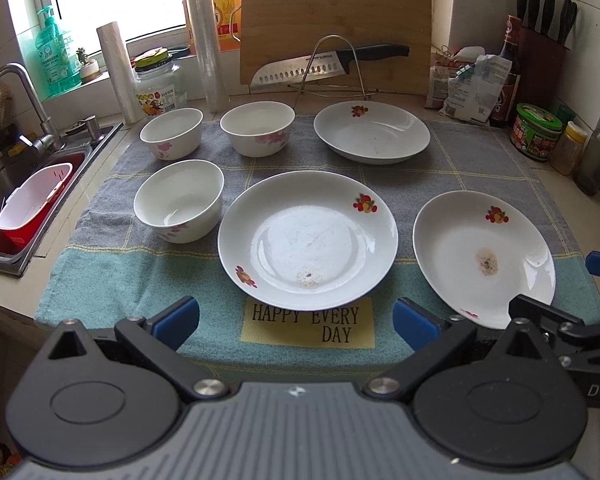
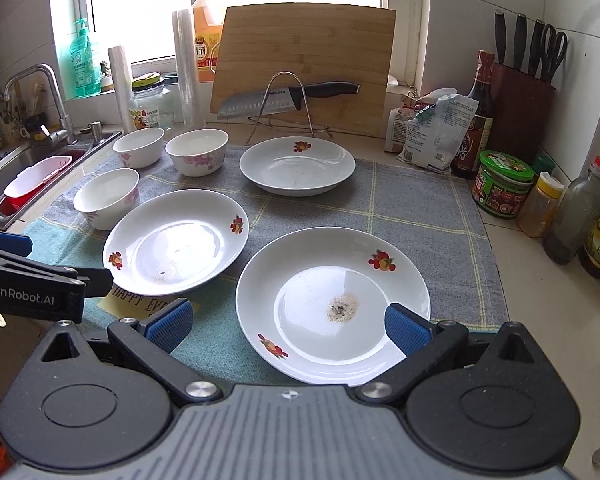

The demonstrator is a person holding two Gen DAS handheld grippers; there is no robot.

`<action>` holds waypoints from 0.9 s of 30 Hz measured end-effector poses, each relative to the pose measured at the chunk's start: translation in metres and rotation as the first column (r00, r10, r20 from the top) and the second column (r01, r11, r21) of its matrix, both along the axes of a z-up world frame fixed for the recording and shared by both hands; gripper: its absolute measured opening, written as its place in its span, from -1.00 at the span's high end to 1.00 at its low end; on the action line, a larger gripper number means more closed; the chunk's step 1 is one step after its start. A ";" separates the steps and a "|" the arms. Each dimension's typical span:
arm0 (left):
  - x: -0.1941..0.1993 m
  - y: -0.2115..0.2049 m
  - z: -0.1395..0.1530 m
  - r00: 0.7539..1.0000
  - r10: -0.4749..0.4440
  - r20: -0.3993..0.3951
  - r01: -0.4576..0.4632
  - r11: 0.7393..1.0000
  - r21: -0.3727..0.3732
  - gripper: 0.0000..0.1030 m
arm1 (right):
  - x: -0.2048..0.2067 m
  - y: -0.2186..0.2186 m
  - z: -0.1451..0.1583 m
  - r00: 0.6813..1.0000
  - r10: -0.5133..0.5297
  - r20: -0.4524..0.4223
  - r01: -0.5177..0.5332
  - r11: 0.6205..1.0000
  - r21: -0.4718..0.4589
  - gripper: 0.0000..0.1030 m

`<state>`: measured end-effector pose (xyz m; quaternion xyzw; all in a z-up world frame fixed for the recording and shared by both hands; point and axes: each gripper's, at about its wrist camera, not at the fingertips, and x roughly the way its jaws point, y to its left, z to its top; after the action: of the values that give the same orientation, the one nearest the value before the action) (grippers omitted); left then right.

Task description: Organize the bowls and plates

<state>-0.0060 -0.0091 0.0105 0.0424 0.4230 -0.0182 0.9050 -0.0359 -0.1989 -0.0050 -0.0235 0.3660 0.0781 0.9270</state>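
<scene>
Three white plates with fruit prints lie on a towel (image 1: 480,160): a middle plate (image 1: 308,238) (image 2: 176,242), a near right plate (image 1: 482,256) (image 2: 332,304) with a brown stain, and a far plate (image 1: 372,132) (image 2: 297,165). Three white flowered bowls stand upright at the left: a near bowl (image 1: 179,200) (image 2: 107,197) and two far bowls (image 1: 172,132) (image 1: 257,127). My left gripper (image 1: 296,320) hovers open just in front of the middle plate. My right gripper (image 2: 288,324) is open over the near edge of the stained plate, holding nothing.
A cutting board (image 1: 336,24) and a knife on a wire rack (image 1: 328,64) stand behind the towel. The sink (image 1: 16,192) with a red-and-white basin lies at the left. Jars, bottles (image 2: 572,220) and a knife block (image 2: 524,108) crowd the right side.
</scene>
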 end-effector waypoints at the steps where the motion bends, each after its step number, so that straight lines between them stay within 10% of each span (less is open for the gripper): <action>1: 0.001 0.000 -0.001 1.000 0.002 -0.003 -0.002 1.000 0.001 -0.98 | 0.000 -0.002 -0.003 1.000 0.006 -0.004 -0.006 1.000 0.000 -1.00; 27: 0.013 -0.020 -0.014 0.998 0.013 -0.063 -0.012 1.000 0.013 -0.98 | 0.023 -0.049 -0.094 0.989 0.055 -0.135 -0.059 0.998 -0.024 -1.00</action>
<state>0.0067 -0.0291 -0.0032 0.0447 0.4515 -0.0113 0.8911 -0.0133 -0.2480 -0.0991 -0.0418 0.4279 0.1007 0.8972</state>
